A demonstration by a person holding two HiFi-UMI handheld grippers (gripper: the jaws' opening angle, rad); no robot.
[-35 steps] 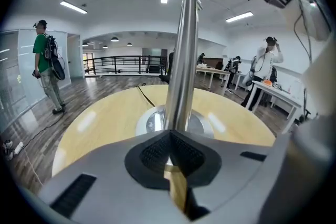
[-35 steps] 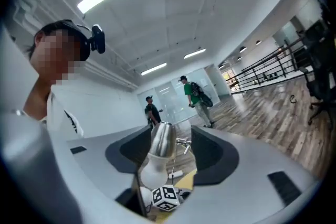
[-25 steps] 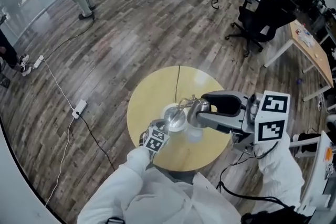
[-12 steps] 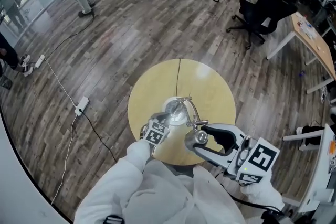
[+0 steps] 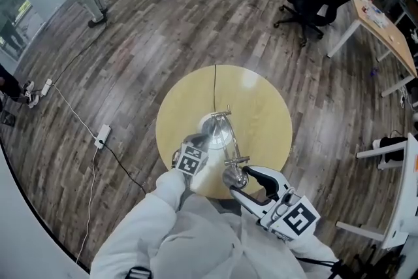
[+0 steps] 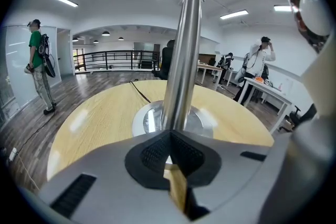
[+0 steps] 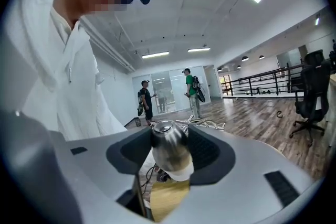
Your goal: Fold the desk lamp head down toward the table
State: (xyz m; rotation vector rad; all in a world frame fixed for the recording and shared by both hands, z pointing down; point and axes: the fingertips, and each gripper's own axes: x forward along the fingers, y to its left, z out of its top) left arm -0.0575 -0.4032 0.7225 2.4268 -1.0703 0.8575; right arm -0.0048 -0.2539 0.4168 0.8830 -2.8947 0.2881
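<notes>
Gripping the lamp in two places, the person has both tools clenched: the left gripper (image 6: 170, 148) is closed on the lamp's upright chrome pole (image 6: 181, 55) low down, just above the round base (image 5: 210, 123), which sits near the middle of the round wooden table (image 5: 264, 108). The right gripper (image 7: 169, 157) pinches the lamp head (image 7: 168, 150), a rounded chrome shell with a white end, held up above the near side of the table, close to the person's body. The head is not yet down, so the fold looks only partly done. The likeliest slip is at the right jaws: the shell is smooth and curved, and a downward push against a stiff joint could squeeze it out of the pads. If the left hold slides on the polished pole, the base could lift or skate across the tabletop. The black cord (image 5: 215, 85) trailing off the far edge could also snag if the base shifts.
</notes>
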